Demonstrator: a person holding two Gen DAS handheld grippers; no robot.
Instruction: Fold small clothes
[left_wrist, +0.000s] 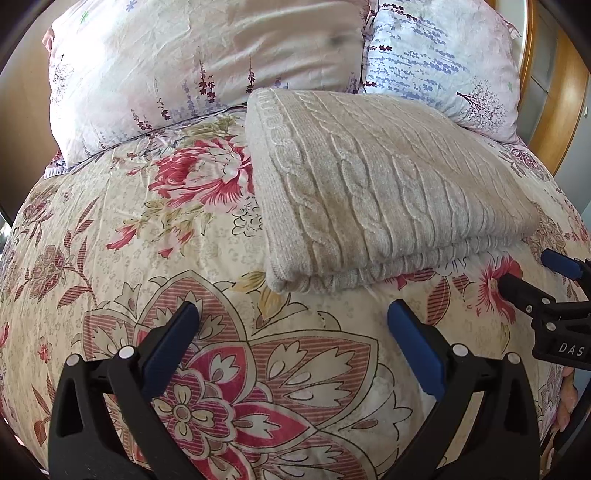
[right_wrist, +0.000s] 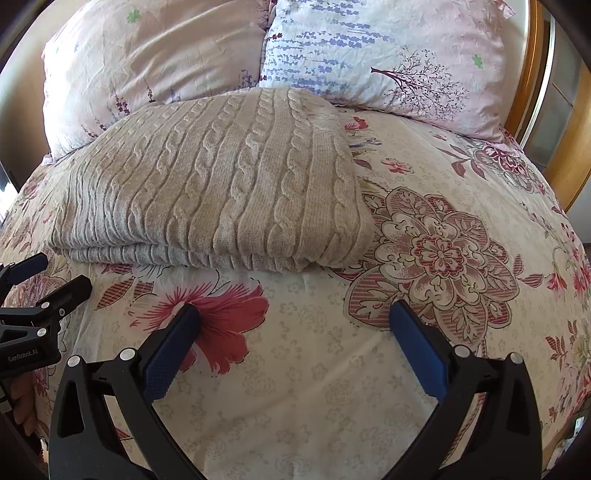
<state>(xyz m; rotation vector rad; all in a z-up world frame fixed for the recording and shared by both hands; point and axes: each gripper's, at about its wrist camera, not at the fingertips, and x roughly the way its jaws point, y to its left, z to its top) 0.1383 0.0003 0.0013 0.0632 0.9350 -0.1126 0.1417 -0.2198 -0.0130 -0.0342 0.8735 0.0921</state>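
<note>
The beige cable-knit sweater (left_wrist: 388, 192) lies folded into a thick rectangle on the floral bedspread (left_wrist: 110, 258), its far edge up against the two pillows (left_wrist: 192, 70) at the head of the bed. Left claw (left_wrist: 293, 314) hovers over the bedspread just short of the sweater's near fold, spread wide with nothing between its blue pads. Right claw (right_wrist: 295, 314) sits beside it, just as wide and just as empty, each claw's tip peeking into the edge of the other's view.
</note>
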